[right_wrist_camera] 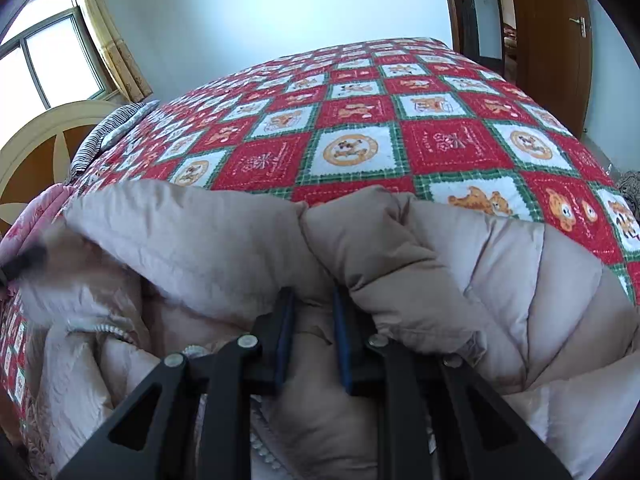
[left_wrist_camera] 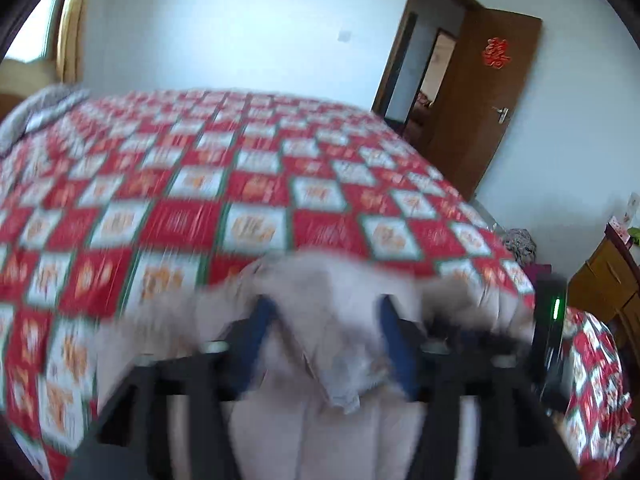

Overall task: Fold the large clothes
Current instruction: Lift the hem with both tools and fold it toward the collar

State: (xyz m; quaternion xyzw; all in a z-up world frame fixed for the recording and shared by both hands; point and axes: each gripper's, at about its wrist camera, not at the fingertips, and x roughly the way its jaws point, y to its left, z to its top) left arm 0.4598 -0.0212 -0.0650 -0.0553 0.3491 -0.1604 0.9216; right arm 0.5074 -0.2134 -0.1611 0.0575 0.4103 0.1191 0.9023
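A beige puffer jacket lies bunched at the near edge of the bed. My right gripper is shut on a fold of the jacket, with the blue pads pressed into the padding. In the blurred left wrist view the jacket hangs between the blue-padded fingers of my left gripper. The fingers stand fairly wide apart with cloth draped between them, and the blur hides whether they clamp it. The other gripper, black with a green light, shows at the right of that view.
The bed is covered by a red, white and green checked quilt. A striped pillow and headboard are far left. A brown door stands open at the right. A wooden cabinet stands by the bed.
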